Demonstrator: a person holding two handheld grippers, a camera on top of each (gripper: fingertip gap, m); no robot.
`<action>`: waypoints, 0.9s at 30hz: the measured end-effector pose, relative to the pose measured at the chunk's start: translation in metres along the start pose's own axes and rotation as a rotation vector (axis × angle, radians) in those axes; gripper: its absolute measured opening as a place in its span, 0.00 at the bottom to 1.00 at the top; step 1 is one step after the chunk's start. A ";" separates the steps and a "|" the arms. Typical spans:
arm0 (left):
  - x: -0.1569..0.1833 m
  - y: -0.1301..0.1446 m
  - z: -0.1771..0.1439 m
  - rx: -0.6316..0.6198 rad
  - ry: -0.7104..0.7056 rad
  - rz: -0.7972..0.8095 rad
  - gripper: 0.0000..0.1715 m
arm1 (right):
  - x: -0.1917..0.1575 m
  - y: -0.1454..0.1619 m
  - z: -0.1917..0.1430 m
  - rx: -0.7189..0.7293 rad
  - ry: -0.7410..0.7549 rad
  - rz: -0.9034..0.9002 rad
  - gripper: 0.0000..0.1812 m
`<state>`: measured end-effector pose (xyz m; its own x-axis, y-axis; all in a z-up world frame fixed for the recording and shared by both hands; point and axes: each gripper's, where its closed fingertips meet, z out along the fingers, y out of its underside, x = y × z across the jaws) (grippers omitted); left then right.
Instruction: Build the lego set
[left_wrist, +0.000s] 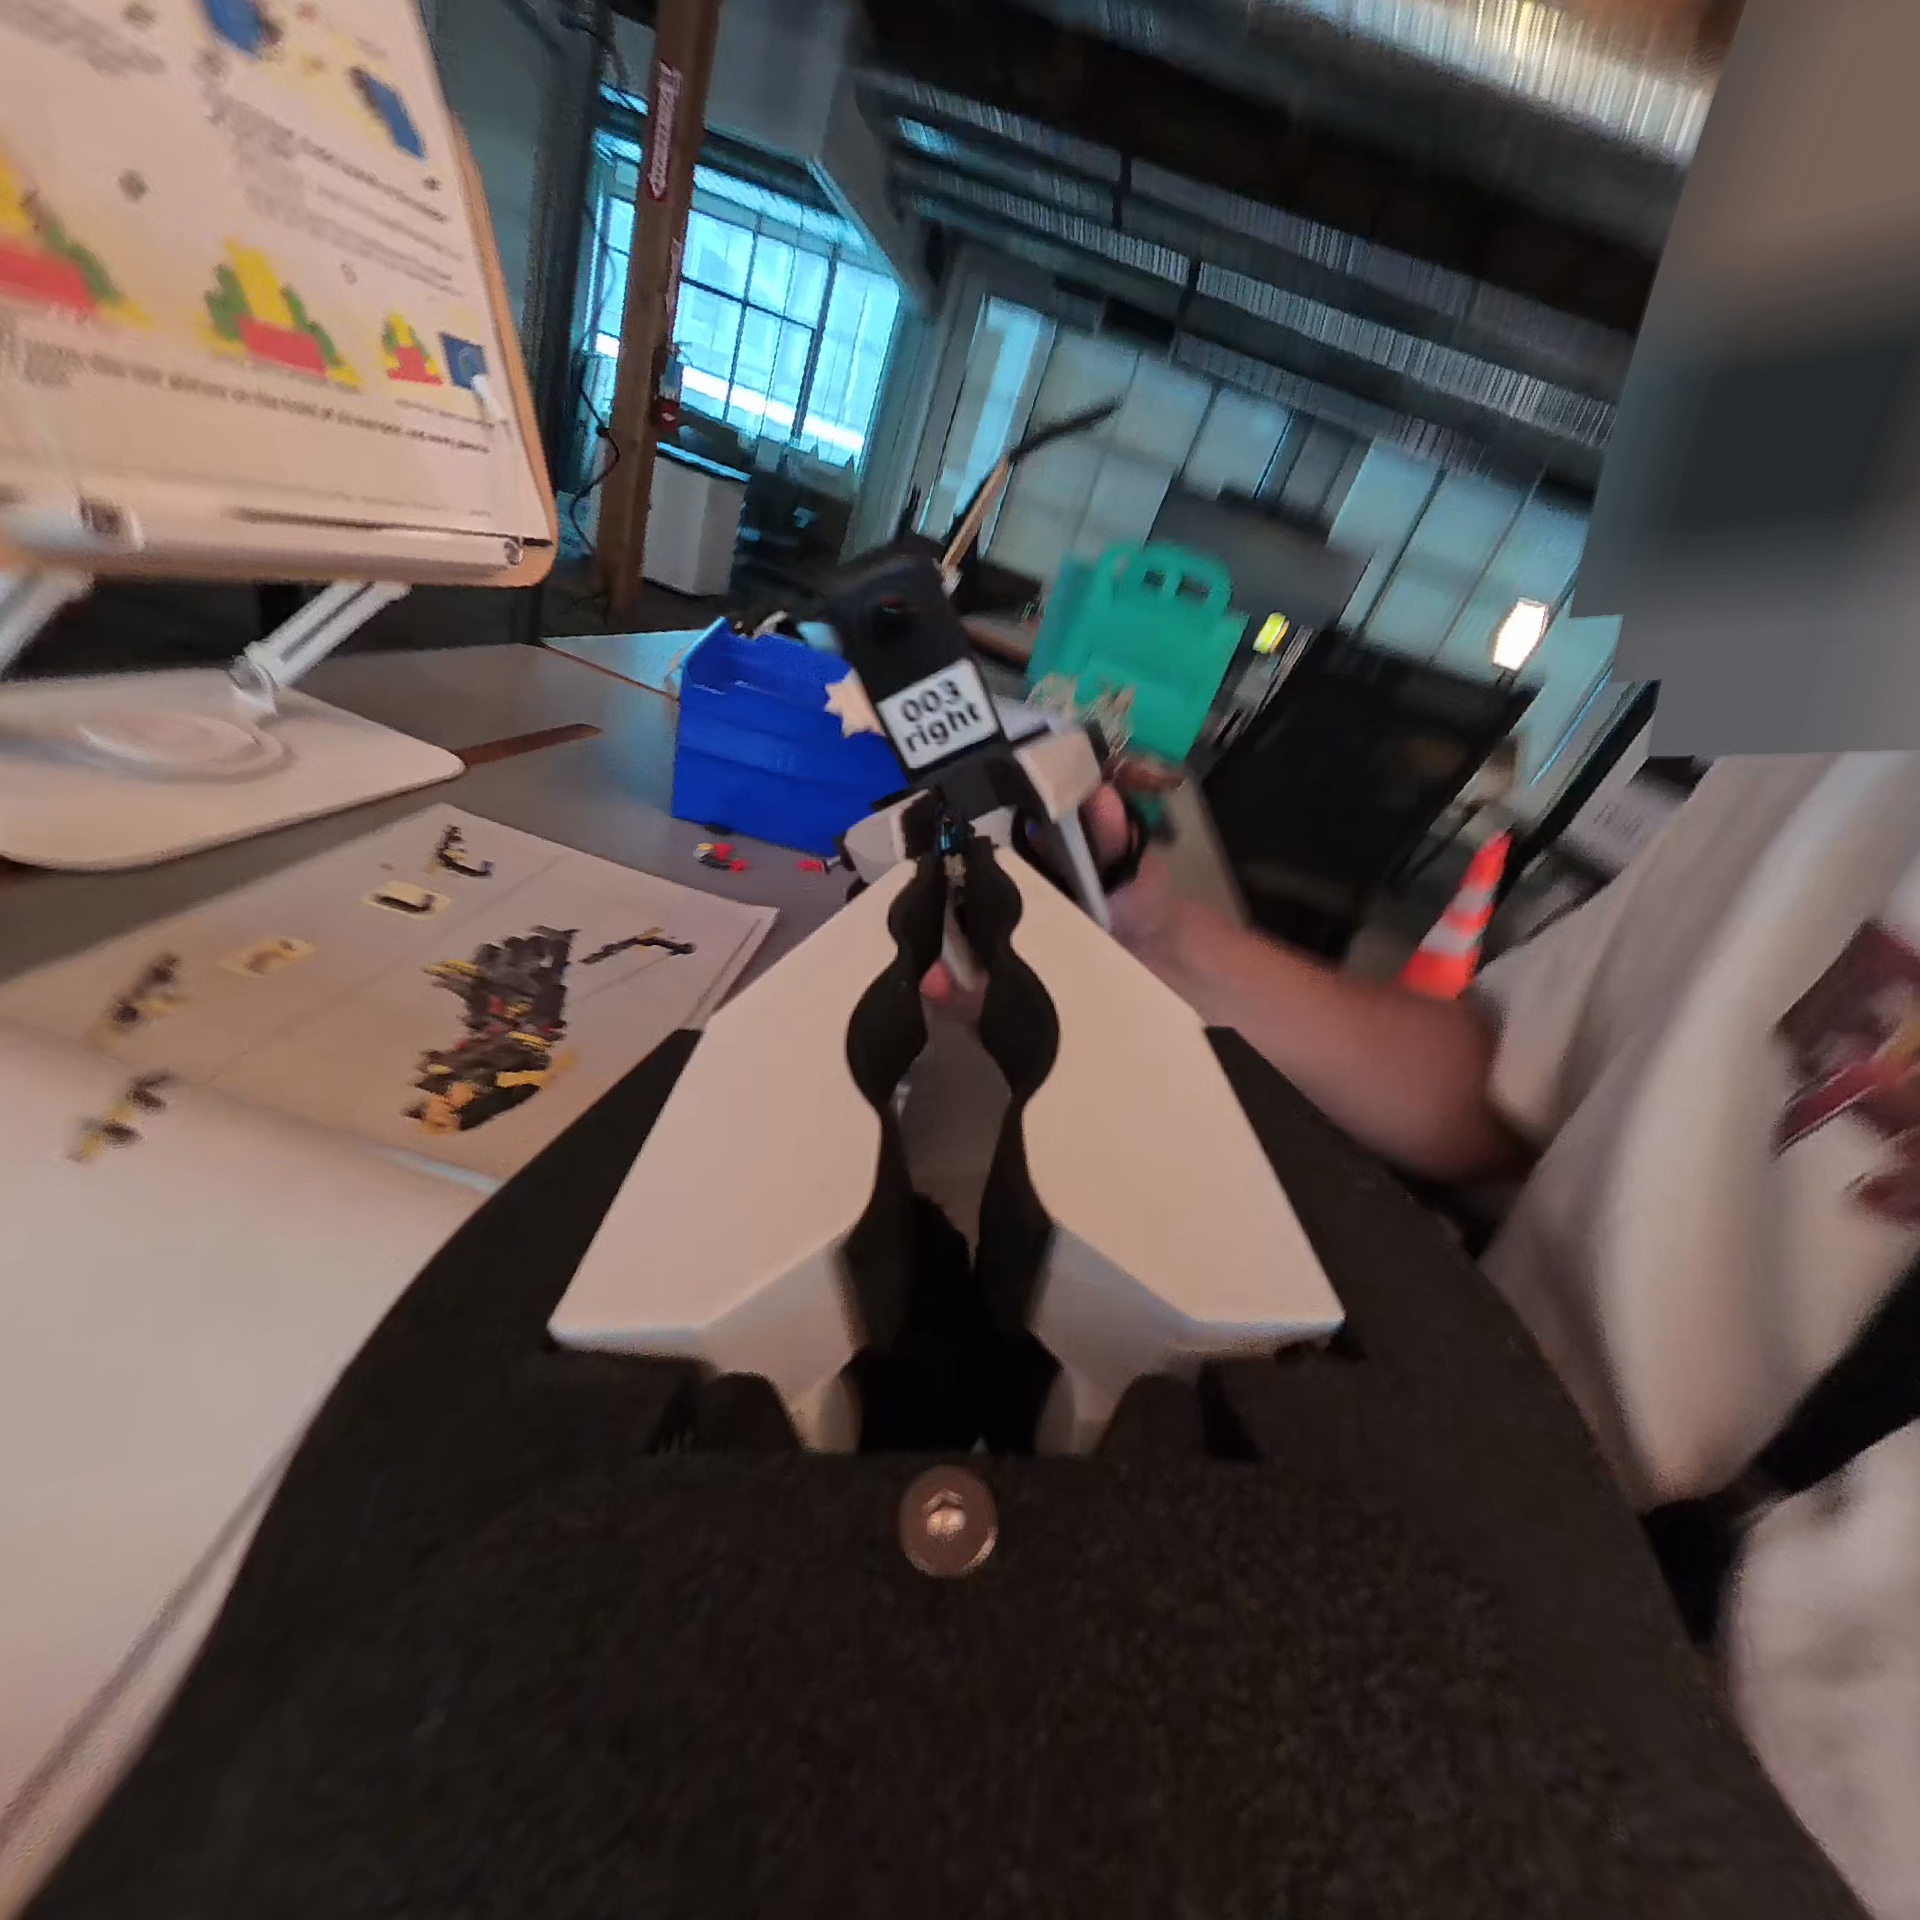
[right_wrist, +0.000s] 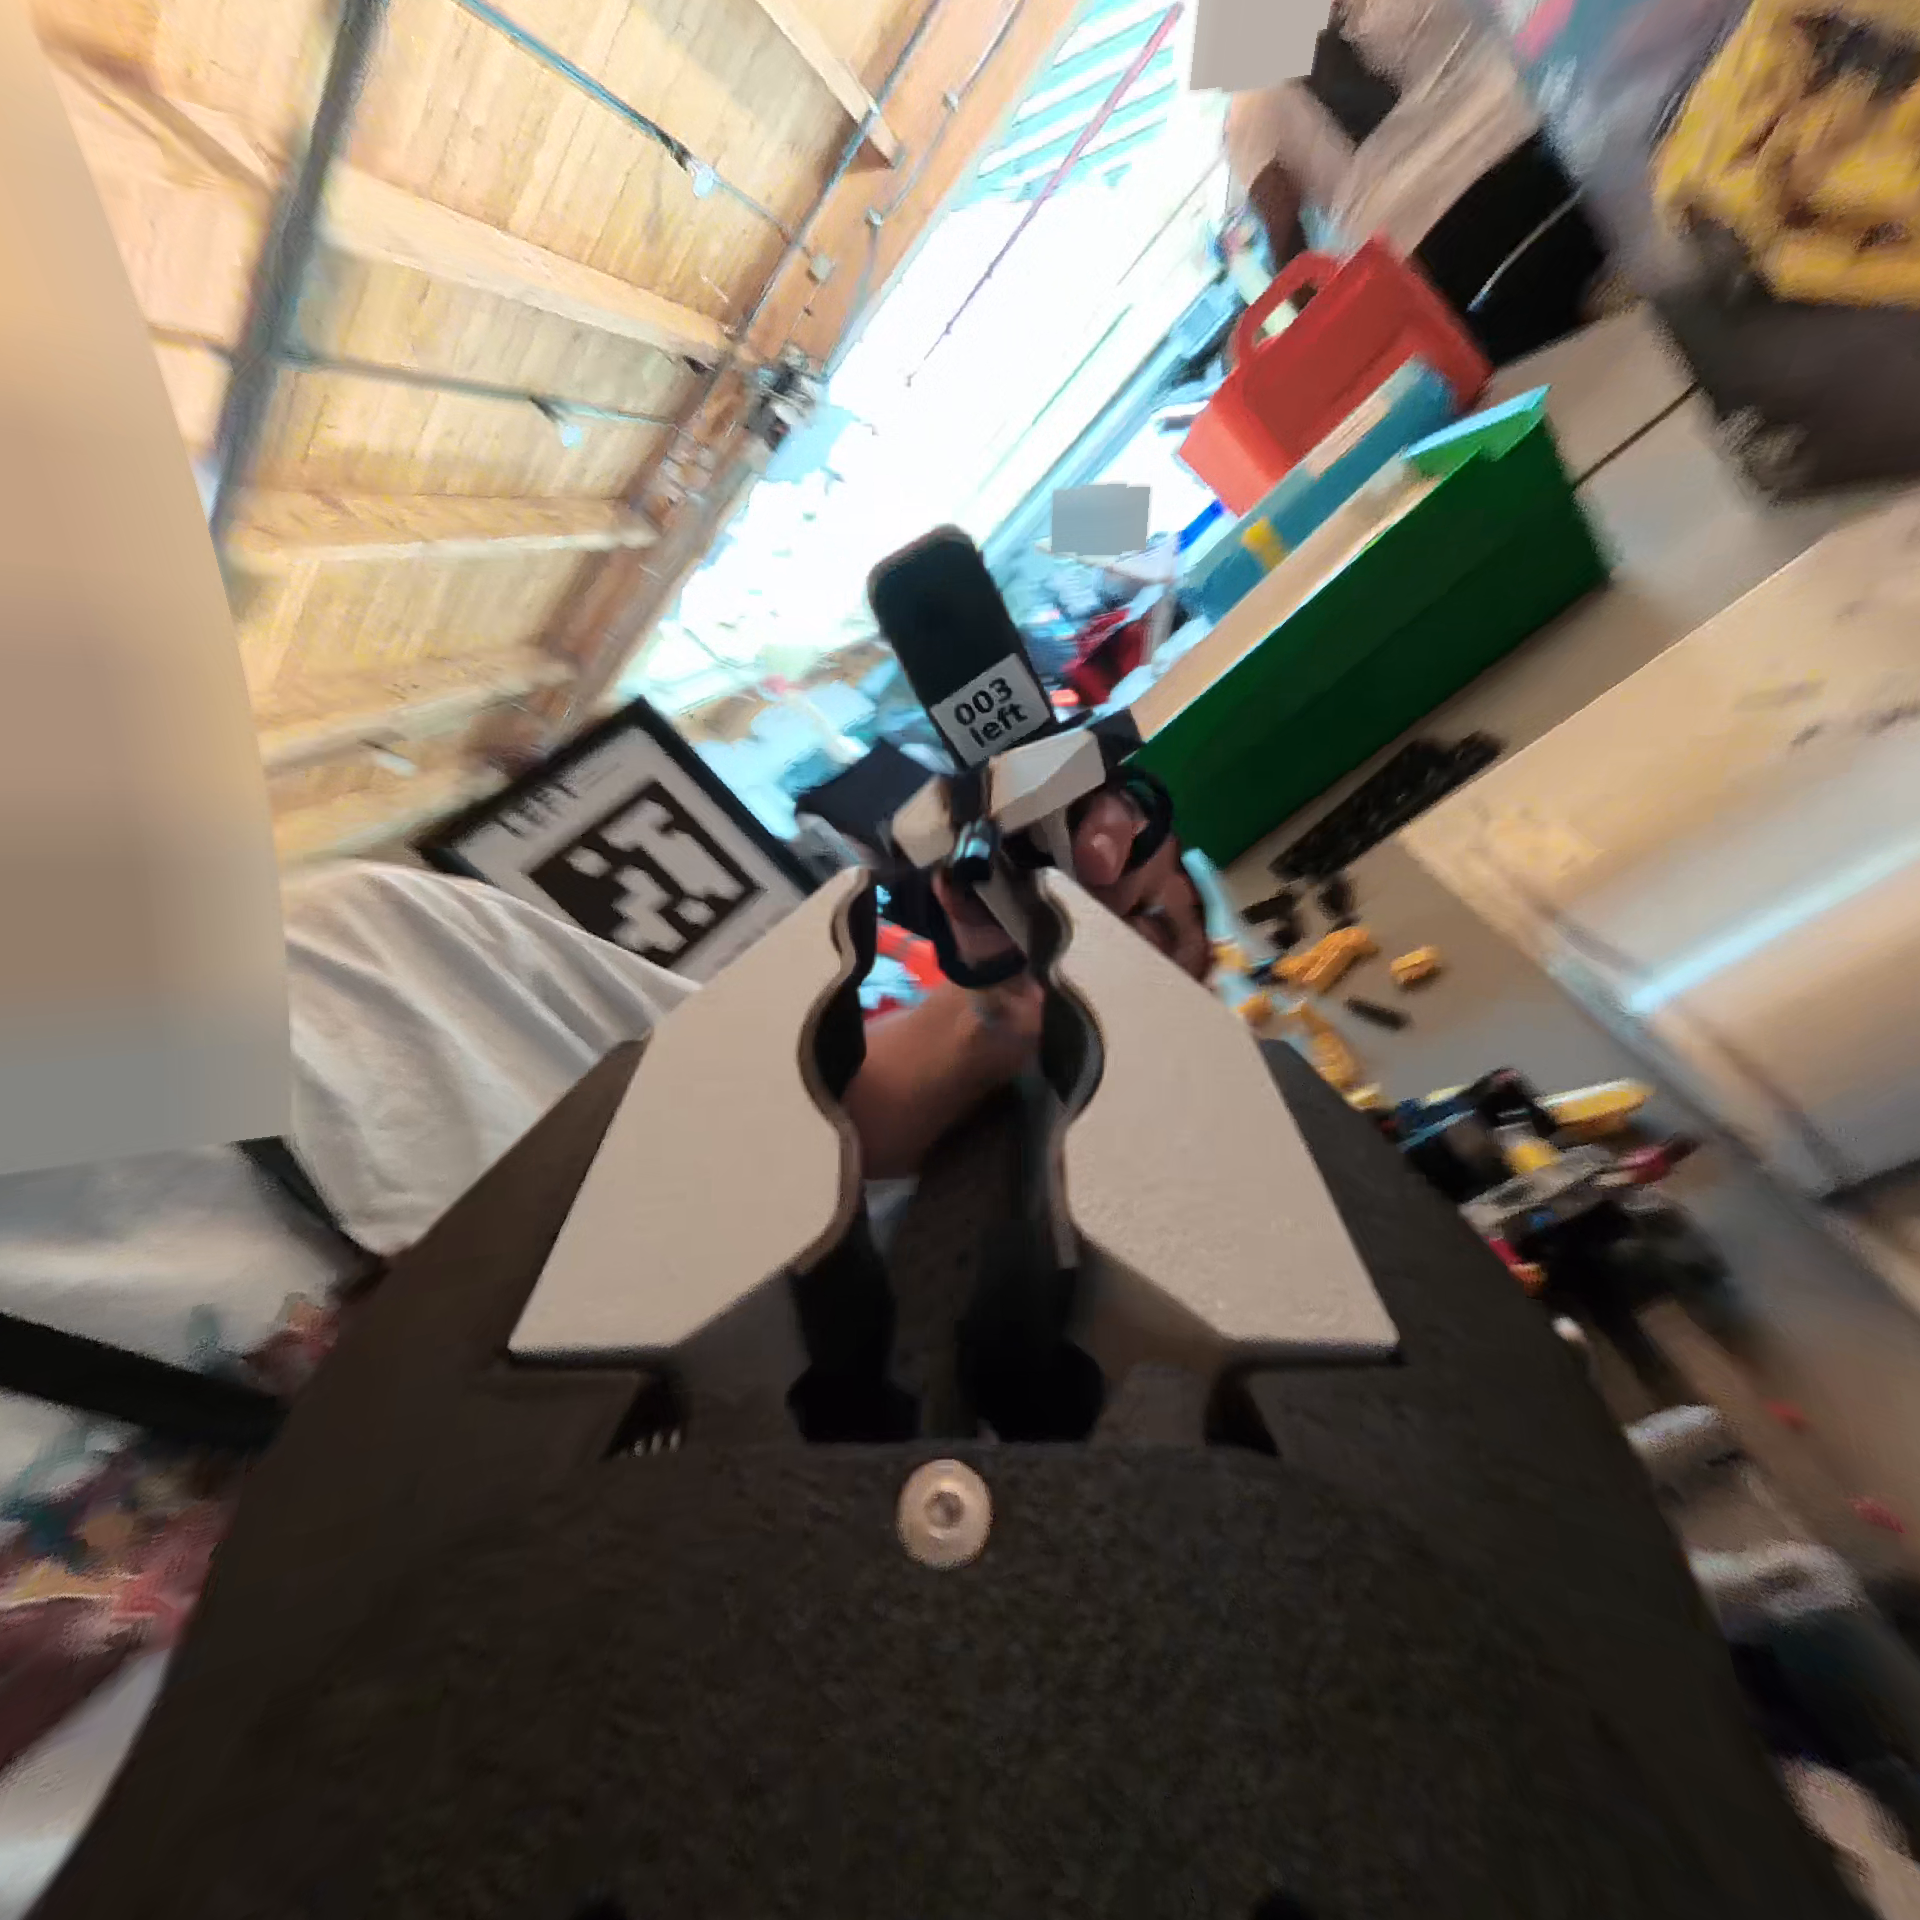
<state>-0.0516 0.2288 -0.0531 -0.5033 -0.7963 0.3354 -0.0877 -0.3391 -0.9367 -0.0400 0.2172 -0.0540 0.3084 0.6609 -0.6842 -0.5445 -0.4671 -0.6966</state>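
Both grippers are raised off the table and meet tip to tip. My left gripper (left_wrist: 951, 883) is nearly shut on a small dark piece with a blue glint (left_wrist: 951, 840); it also shows in the right wrist view (right_wrist: 974, 847). My right gripper (right_wrist: 956, 888) is open, its jaws standing either side of the left gripper's tips and the piece. The right gripper (left_wrist: 940, 831) faces me in the left wrist view, held by a hand. Loose yellow and black bricks (right_wrist: 1325, 956) and a partly built dark model (right_wrist: 1538, 1153) lie on the table, blurred.
An open instruction booklet (left_wrist: 364, 987) lies left, behind it a sheet on a white stand (left_wrist: 239, 260) and a blue bin (left_wrist: 769, 748). A green box (right_wrist: 1382, 644) and red box (right_wrist: 1340, 353) stand on the table. The person's white shirt (left_wrist: 1662, 1039) is close by. Left and right tips are no more than a few centimetres apart.
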 end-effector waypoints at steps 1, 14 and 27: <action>-0.004 -0.003 -0.002 0.020 0.004 -0.051 0.00 | 0.002 -0.001 -0.002 -0.005 0.036 -0.069 0.15; -0.026 0.000 -0.006 0.047 -0.035 -0.240 0.01 | 0.018 -0.004 -0.004 0.010 0.202 -0.348 0.13; 0.020 0.002 0.009 -0.004 -0.063 0.366 0.01 | -0.007 0.004 0.001 -0.022 -0.055 0.027 0.12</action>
<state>-0.0545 0.2079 -0.0473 -0.4482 -0.8938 -0.0162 0.0849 -0.0245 -0.9961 -0.0450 0.2110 -0.0517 0.2500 0.6789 -0.6904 -0.5348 -0.4975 -0.6829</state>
